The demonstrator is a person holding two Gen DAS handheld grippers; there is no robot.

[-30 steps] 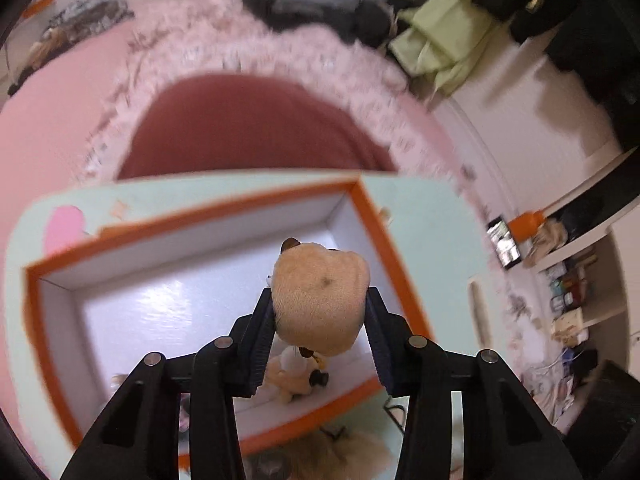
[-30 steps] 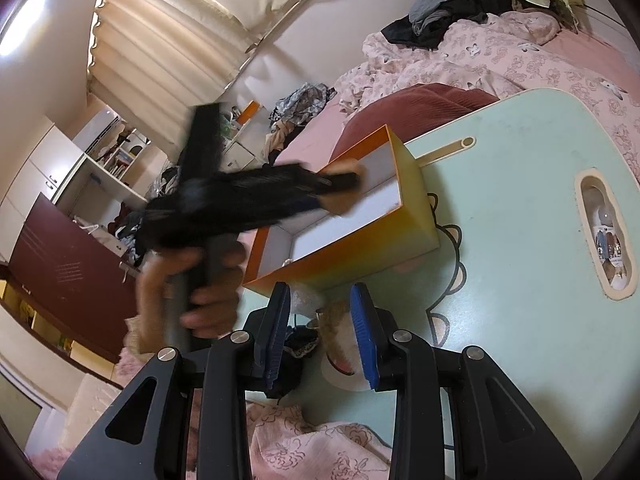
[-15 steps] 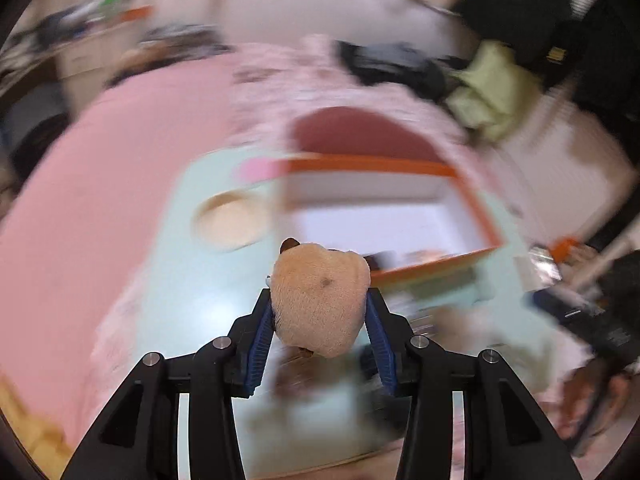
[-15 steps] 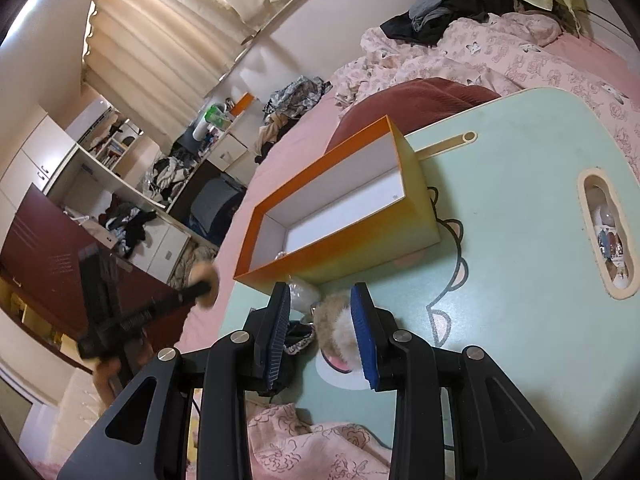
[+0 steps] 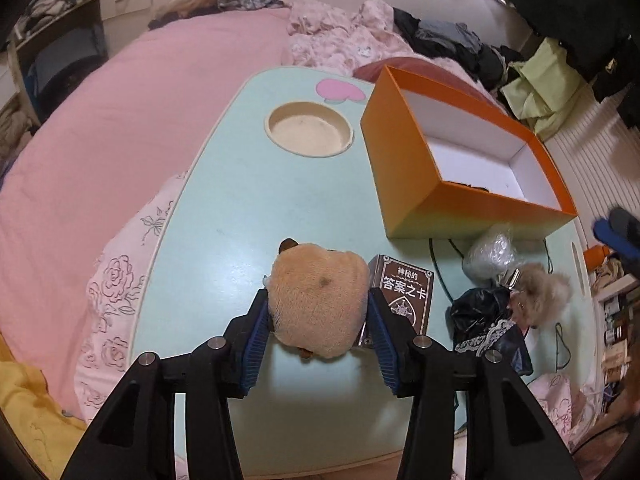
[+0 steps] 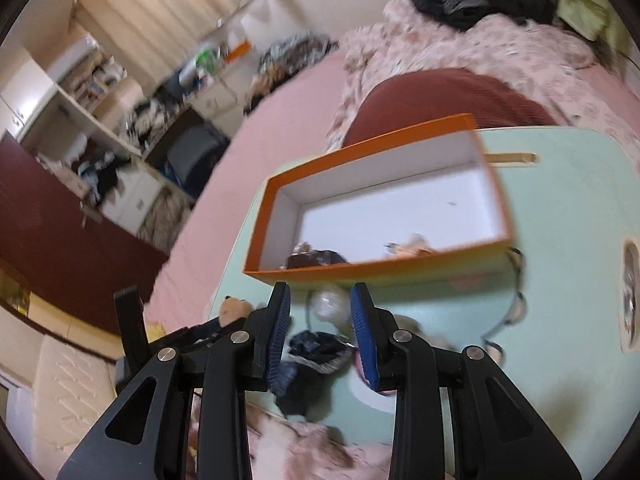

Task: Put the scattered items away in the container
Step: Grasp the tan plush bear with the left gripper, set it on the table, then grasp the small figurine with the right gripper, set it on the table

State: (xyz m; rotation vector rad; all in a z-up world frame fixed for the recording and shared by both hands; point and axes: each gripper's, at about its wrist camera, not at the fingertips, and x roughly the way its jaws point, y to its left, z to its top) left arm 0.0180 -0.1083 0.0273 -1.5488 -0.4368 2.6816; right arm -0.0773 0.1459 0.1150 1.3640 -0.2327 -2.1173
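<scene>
You can count one orange box, one plush toy, one dark card box, one clear plastic bag, one black pouch, one fur pompom and one green table.

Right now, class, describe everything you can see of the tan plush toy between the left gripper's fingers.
The tan plush toy is a rounded, fuzzy, soft-looking lump with a small dark spot on top and a brown ear-like nub at its far edge. It sits between the left gripper's blue-padded fingers, which flank its sides and have just been opening. It is over the mint-green table, outside the orange box, beside a dark card box.
</scene>
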